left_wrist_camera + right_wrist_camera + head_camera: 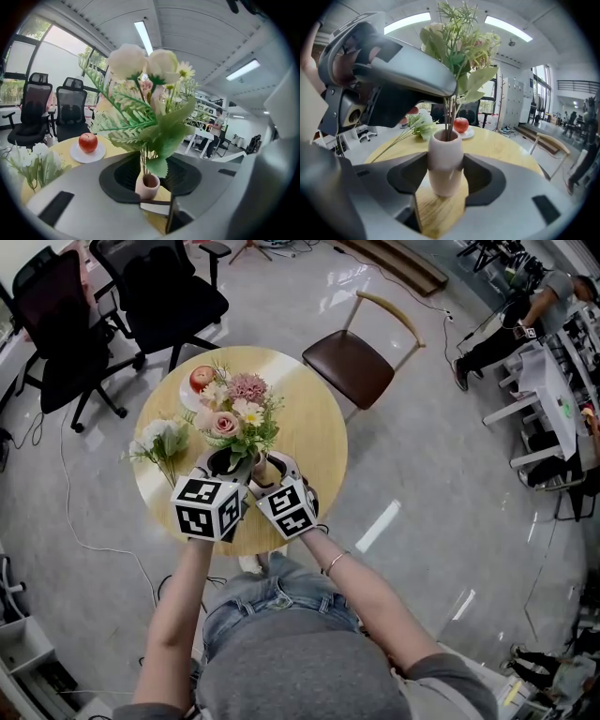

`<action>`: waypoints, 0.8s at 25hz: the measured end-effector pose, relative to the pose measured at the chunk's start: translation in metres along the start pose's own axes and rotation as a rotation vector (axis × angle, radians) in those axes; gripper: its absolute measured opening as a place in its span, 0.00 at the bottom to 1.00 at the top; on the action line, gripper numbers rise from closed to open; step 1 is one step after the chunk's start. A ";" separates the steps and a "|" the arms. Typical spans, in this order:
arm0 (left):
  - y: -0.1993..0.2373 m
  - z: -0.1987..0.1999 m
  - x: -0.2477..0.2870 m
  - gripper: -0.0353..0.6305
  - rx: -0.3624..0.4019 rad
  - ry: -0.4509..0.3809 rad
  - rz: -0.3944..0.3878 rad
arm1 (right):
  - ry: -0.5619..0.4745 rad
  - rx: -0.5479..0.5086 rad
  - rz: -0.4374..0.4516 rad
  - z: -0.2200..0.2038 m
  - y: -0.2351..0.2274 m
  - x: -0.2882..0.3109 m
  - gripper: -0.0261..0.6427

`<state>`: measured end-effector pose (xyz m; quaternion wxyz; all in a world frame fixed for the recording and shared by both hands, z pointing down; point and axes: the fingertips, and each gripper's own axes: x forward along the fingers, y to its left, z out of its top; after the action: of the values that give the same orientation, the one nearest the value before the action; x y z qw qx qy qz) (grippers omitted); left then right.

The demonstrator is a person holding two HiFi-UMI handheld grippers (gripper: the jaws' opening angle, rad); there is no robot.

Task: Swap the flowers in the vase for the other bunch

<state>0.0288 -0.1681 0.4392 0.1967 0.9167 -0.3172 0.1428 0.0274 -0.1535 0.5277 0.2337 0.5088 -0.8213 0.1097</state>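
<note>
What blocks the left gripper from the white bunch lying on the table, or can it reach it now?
Probably yes. The left gripper has its jaws open around the stems in the vase, gripping nothing, and the white bunch lies close by on the table, with nothing between.

Vase [265, 467] mostly hidden beneath its flowers [239, 418]

Around the round wooden desk [319, 442], two black office chairs [56, 329] stand at eleven o'clock and a brown chair [352, 367] at one o'clock, on a glossy grey floor [422, 474].
</note>
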 end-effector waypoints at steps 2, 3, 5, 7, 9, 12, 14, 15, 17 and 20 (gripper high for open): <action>0.001 -0.003 -0.001 0.26 0.001 0.007 0.000 | 0.001 0.001 -0.001 0.000 0.000 0.001 0.41; 0.000 -0.004 -0.001 0.27 0.001 0.010 -0.001 | 0.002 0.001 0.000 0.000 0.000 0.001 0.41; -0.002 -0.007 -0.003 0.28 0.000 0.016 -0.003 | 0.001 0.000 0.000 -0.001 0.001 0.000 0.41; -0.003 -0.010 -0.005 0.29 -0.004 0.020 -0.002 | 0.001 -0.002 0.002 -0.001 0.001 0.000 0.41; -0.004 -0.013 -0.006 0.30 -0.010 0.027 0.001 | 0.002 0.000 0.003 -0.002 0.000 -0.001 0.41; -0.005 -0.020 -0.009 0.30 -0.022 0.040 0.003 | -0.002 0.000 0.004 -0.002 -0.001 -0.002 0.41; -0.004 -0.025 -0.013 0.30 -0.034 0.045 0.008 | -0.003 -0.005 0.003 -0.002 -0.001 -0.002 0.41; -0.003 -0.027 -0.014 0.30 -0.039 0.047 0.011 | -0.005 -0.004 0.004 -0.002 -0.001 -0.002 0.41; -0.002 -0.032 -0.018 0.30 -0.048 0.050 0.018 | -0.009 0.009 0.007 -0.004 0.000 -0.002 0.41; 0.001 -0.039 -0.024 0.30 -0.066 0.052 0.032 | -0.018 0.017 0.011 -0.005 0.001 -0.002 0.41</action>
<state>0.0045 -0.1382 0.4640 0.2328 0.9003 -0.3314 0.1592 0.0289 -0.1490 0.5311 0.2212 0.5073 -0.8252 0.1134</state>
